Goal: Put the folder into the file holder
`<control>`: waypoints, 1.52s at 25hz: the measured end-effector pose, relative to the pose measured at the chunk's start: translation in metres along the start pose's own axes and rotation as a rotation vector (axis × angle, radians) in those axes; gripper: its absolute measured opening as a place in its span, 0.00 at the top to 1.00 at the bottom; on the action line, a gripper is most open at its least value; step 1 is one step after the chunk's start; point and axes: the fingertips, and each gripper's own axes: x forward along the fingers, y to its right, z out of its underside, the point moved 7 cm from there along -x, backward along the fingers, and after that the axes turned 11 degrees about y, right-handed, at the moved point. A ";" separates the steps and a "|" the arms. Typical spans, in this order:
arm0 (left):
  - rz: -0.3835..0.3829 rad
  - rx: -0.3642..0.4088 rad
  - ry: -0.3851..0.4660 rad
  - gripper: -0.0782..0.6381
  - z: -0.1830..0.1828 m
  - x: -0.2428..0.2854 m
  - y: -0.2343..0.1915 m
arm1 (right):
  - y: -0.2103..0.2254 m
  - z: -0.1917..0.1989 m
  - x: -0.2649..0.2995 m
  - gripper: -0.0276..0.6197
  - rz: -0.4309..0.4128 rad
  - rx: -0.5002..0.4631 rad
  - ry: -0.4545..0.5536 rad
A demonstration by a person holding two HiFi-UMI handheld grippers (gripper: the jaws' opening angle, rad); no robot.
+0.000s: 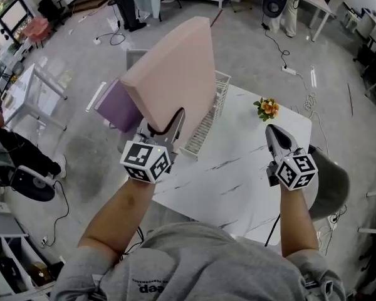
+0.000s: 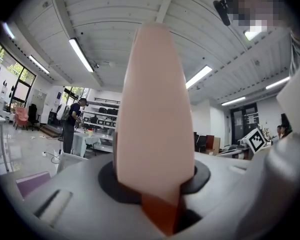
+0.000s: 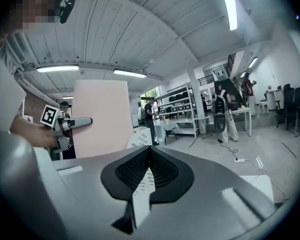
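Observation:
A large pale pink folder (image 1: 175, 74) is held up in the air, tilted, above the left end of the white marble table (image 1: 238, 180). My left gripper (image 1: 168, 123) is shut on its lower edge; in the left gripper view the folder (image 2: 155, 109) rises straight out of the jaws and fills the middle. Just right of the folder, a white wire file holder (image 1: 210, 111) stands on the table. My right gripper (image 1: 274, 133) hovers over the table's right side, shut with nothing in it. The right gripper view shows the folder (image 3: 101, 116) at the left and the file holder (image 3: 140, 136) beyond it.
A small pot of orange flowers (image 1: 267, 108) stands near the table's far right corner. A purple chair (image 1: 117, 108) sits left of the table, and a grey chair (image 1: 331, 177) at its right edge. People stand in the background, and cables (image 1: 282, 49) lie on the floor.

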 end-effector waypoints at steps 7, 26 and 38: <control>-0.026 -0.028 0.016 0.62 0.033 0.009 0.000 | 0.011 0.023 -0.012 0.95 0.014 0.013 -0.047; -0.045 0.010 0.047 0.61 0.115 0.028 0.008 | 0.025 0.072 -0.022 0.95 0.022 0.028 -0.104; -0.001 0.034 -0.089 0.58 0.177 0.023 0.013 | 0.030 0.094 -0.019 0.95 0.013 0.045 -0.122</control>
